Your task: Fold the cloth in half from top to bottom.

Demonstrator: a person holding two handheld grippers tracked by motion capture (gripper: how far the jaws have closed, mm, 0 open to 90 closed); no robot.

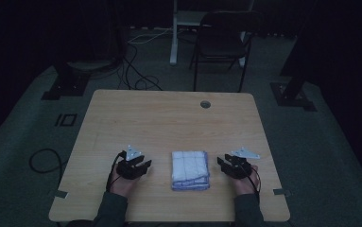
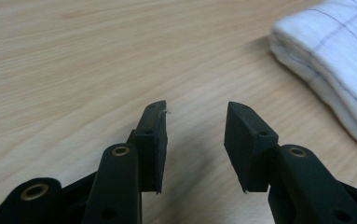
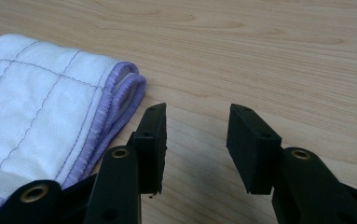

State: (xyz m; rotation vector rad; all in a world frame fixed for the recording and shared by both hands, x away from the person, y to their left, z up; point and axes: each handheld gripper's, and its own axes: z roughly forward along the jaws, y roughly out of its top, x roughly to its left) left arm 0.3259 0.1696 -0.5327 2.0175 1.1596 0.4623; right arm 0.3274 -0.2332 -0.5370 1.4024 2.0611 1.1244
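A folded white cloth point(image 1: 190, 169) with a purple hem lies on the wooden table point(image 1: 169, 118) near its front edge. My left gripper point(image 1: 146, 165) rests on the table a short way left of the cloth, its jaws open with only bare wood between them point(image 2: 195, 116). The cloth point(image 2: 334, 60) lies off to the right in the left gripper view. My right gripper point(image 1: 221, 161) sits just right of the cloth, open and empty point(image 3: 197, 116). The cloth's purple edge point(image 3: 120, 102) runs close beside its left jaw without touching it.
A round cable hole point(image 1: 205, 104) sits near the table's far edge. A dark folding chair point(image 1: 223, 42) and a white post point(image 1: 174, 33) stand beyond the table. Cables point(image 1: 136, 71) trail over the grey floor, and one loops at the left point(image 1: 44, 161).
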